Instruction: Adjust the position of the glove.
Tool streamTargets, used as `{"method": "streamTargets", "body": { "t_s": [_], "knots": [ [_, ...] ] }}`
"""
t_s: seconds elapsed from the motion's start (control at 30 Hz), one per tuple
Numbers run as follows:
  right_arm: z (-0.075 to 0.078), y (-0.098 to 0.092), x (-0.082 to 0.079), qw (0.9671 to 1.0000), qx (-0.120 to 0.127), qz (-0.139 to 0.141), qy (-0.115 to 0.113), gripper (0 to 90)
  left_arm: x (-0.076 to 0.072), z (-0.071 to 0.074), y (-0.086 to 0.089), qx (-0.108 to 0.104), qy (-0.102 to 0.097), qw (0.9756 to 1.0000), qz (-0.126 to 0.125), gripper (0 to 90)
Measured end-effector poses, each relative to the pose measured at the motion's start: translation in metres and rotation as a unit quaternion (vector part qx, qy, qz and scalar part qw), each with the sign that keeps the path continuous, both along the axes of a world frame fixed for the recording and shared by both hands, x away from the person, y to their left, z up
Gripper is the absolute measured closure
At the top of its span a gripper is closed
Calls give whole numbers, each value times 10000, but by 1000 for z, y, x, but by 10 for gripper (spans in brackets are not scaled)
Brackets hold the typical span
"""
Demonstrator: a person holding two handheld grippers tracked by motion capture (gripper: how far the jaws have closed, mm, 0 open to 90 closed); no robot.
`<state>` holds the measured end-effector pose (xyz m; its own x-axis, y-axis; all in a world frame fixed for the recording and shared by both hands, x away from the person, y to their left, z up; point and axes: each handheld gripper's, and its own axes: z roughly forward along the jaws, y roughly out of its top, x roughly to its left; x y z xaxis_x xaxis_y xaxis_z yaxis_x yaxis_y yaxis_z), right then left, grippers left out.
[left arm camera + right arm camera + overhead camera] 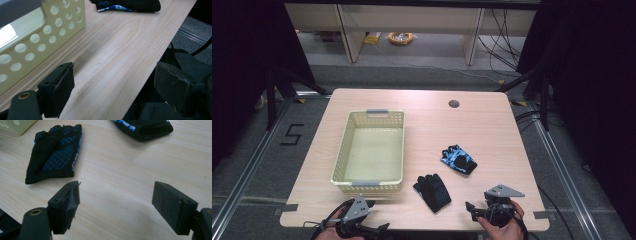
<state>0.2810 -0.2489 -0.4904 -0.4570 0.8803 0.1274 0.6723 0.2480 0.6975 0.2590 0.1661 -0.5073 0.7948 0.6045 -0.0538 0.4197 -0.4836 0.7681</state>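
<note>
Both tools point(471, 209) gape over bare table point(492, 145) edge beside gloves point(432, 192).

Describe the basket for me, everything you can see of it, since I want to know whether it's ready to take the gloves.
The basket is a pale yellow rectangular bin that looks like plastic, its walls perforated with rows of round holes, and with a grey handle piece at the middle of each short rim. It sits upright and flat on the left half of the wooden table, long side running away from the person. Nothing lies inside. Both gloves lie apart to its right, and the left gripper hovers just in front of its near wall, not touching it.
</note>
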Motion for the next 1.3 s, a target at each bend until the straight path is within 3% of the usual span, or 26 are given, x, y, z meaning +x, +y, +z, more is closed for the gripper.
{"method": "streamTargets", "body": {
  "t_s": [0.07, 0.1, 0.13, 0.3, 0.43, 0.47, 0.5, 0.67, 0.7, 0.73, 0.83, 0.87, 0.93, 0.97, 1.03, 1.3],
  "knots": [
    [1, 0, 0, 10000, -34, 40, 23, 212, 0, 0, 0, -14, 3, 10000, -16, 161],
    [-2, -1, 2, 9998, -32, 160, -141, 207, 0, 0, 0, -9, 4, 10000, -21, 160],
    [0, 2, 0, 9999, 68, 71, -33, 209, 0, 0, 0, -14, 4, 10000, -17, 160],
    [2, 1, 1, 9998, -20, 140, -108, 244, -1, 0, 0, -34, 32, 10000, 8, 160],
    [4, 0, 4, 9993, 115, 151, -322, 289, 0, 0, 0, 4, -5, 10000, 8, 160],
    [5, 3, 2, 9995, 226, -4, -222, 310, 0, 0, 0, 12, -8, 10000, 11, 160],
    [5, 1, 5, 9990, 161, 131, -398, 320, 0, 0, 0, 3, -6, 10000, 16, 160],
    [5, 12, 13, 9981, 471, 72, -392, 366, 0, -1, -1, -62, 53, 9999, 106, 160],
    [6, 16, 15, 9982, 481, 118, -340, 374, 0, -1, -1, -62, 53, 9999, 108, 160],
    [6, 17, 18, 9980, 385, 231, -448, 377, 0, -1, -1, -71, 52, 9999, 109, 160],
    [6, 24, 22, 9977, 417, 327, -430, 401, -1, -1, -1, -71, 56, 9999, 112, 160],
    [6, 29, 22, 9978, 512, 268, -325, 406, -1, 0, -1, -69, 59, 9999, 109, 161],
    [4, 32, 28, 9969, 436, 485, -436, 414, 0, 0, -1, -35, 7, 10000, 56, 160],
    [4, 36, 30, 9970, 484, 494, -348, 424, 0, 0, -1, -50, 116, 9999, 63, 160],
    [2, 40, 34, 9961, 471, 602, -449, 443, 0, 1, 0, -39, 139, 9999, 38, 160],
    [-1, 62, 46, 9965, 351, 707, -275, 503, 0, 0, 0, -15, -3, 10000, 17, 161]
  ]
}}
